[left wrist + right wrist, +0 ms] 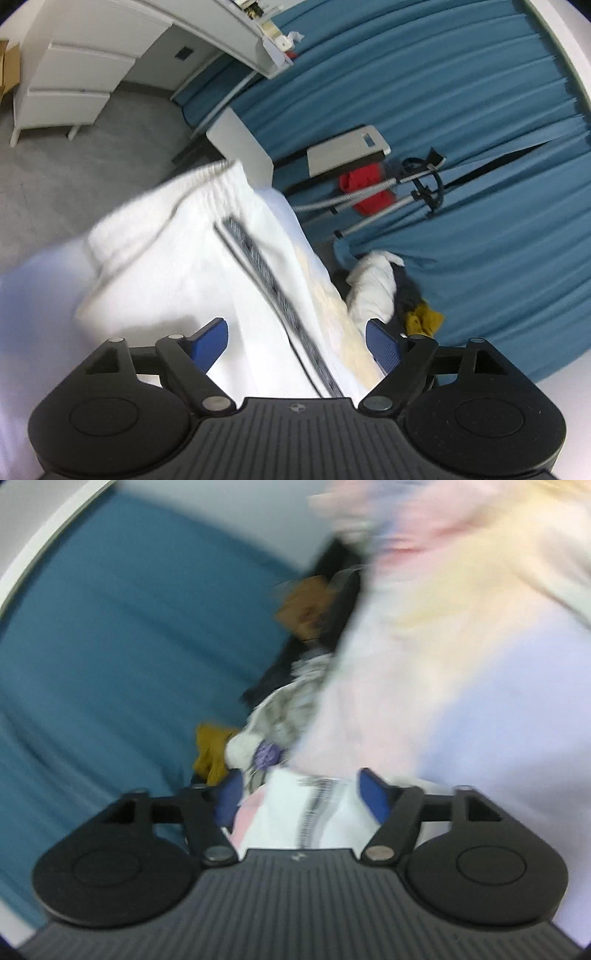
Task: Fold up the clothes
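White shorts with an elastic waistband and a grey-black side stripe lie folded on a pale surface in the left wrist view. My left gripper is open, its blue pads on either side of the shorts' striped edge. In the blurred right wrist view, my right gripper is open with the white striped cloth between its blue pads. A pale pastel garment or cover fills the right side there.
A heap of other clothes, white, dark and mustard yellow, lies beside a blue curtain. A garment steamer stand with red cloth, a white drawer cabinet and grey floor lie beyond.
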`<state>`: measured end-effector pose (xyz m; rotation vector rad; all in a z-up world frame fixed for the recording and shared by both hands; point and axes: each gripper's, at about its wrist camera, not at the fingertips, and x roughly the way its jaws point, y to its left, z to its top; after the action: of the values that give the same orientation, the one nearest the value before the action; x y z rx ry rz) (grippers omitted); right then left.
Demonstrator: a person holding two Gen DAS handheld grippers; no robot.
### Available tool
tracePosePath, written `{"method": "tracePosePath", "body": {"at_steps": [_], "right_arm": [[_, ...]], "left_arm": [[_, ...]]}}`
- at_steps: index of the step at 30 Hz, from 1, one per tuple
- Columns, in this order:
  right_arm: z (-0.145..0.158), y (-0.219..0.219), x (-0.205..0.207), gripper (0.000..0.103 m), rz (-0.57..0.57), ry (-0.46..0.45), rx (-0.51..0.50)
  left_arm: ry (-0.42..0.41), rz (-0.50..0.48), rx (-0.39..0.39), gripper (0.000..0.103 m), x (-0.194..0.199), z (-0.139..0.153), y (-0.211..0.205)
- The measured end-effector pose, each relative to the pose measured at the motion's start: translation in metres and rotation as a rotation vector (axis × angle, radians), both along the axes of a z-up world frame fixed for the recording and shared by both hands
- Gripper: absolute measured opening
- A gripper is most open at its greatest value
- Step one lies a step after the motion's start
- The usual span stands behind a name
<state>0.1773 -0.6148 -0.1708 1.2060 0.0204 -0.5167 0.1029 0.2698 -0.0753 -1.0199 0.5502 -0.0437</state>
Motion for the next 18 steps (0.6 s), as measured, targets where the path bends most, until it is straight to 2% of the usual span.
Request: {"method": "tracePosePath", "body": {"at_steps": [3, 6, 8, 12, 15, 16, 18], "right_arm": [[-0.019, -0.008, -0.022, 0.077, 0.054, 0.042, 0.142], [-0.030, -0.005, -0.022, 0.077, 0.197, 0.019, 0.198], [-0.038, -0.001, -0.012, 0.077, 0.280, 0.035, 0.227], [-0.057, 0.010, 0.017, 0.076, 0.369, 0.095, 0.212], [-0.063, 0.012, 0.031, 0.075, 0.360, 0.108, 0.146], [-0.064, 0.011, 0.035, 0.074, 0.351, 0.103, 0.123], [-0.066, 0.006, 0.042, 0.065, 0.322, 0.091, 0.098]], "left_arm": [[0.088, -0.029, -0.096, 0.088, -0.017, -0.016, -0.003], [0.164, -0.040, -0.221, 0.088, -0.021, -0.039, -0.002], [0.230, -0.044, -0.274, 0.088, -0.012, -0.056, -0.002], [0.303, -0.005, -0.263, 0.087, 0.003, -0.075, -0.005], [0.310, 0.004, -0.219, 0.083, 0.020, -0.084, -0.005], [0.307, 0.007, -0.197, 0.079, 0.027, -0.087, -0.004], [0.293, 0.004, -0.156, 0.077, 0.036, -0.091, -0.005]]}}
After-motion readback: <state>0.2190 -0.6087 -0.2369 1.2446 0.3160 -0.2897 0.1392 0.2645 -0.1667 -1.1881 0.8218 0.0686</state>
